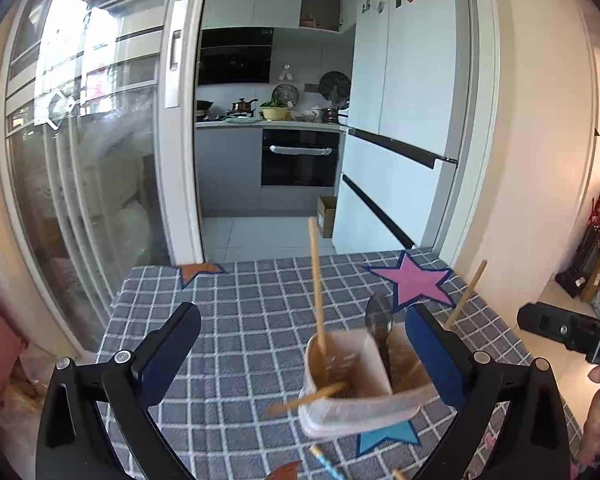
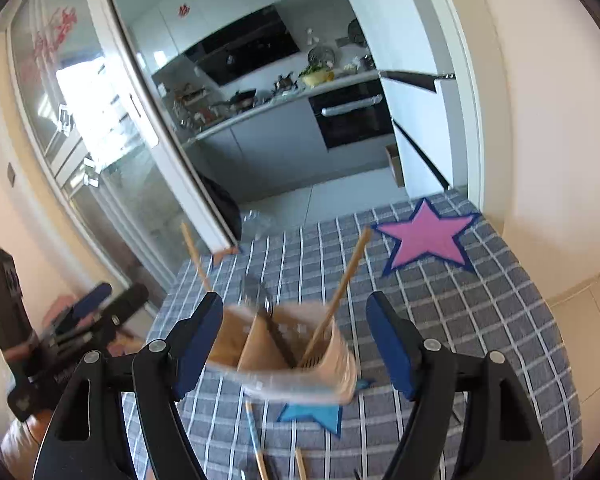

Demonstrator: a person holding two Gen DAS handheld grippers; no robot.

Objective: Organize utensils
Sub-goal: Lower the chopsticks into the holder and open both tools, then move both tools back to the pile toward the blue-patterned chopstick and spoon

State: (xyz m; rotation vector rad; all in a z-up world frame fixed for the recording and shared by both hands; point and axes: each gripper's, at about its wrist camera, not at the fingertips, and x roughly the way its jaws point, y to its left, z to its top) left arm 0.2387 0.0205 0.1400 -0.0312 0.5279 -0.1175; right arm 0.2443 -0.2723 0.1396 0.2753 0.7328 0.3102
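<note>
On the checked tablecloth [image 1: 228,320], a little toward four o'clock of its middle, stood the utensil holder [image 1: 352,396], a pale plastic tub split into compartments. You had your left gripper [image 1: 300,356] drawn up before it with the jaws spread as wide as they go; the tub sat between the pads, closer to the right one, and neither pad pressed on it. One wooden chopstick [image 1: 317,280] rose from the left compartment toward twelve o'clock, a second one [image 1: 306,398] lay tipped over the near rim toward eight o'clock, and a dark spoon [image 1: 380,320] stood bowl-up against the middle divider. Another chopstick [image 1: 466,296] leaned toward one o'clock behind the right finger.

Your right gripper [image 2: 296,344] faced the same tub from the other side, jaws apart, with the tub blurred in the gap; its left pad sat right at the tub's wall, though I could not tell whether it touched, and the right pad stood clear. From that view the spoon showed in the middle and a chopstick slanted toward one o'clock.

At six o'clock of the tub, a blue star patch [image 2: 312,416] lay partly under its base, and more loose sticks [image 2: 256,440] lay on the cloth nearer you. At one o'clock sat a pink star patch [image 1: 414,280].
</note>
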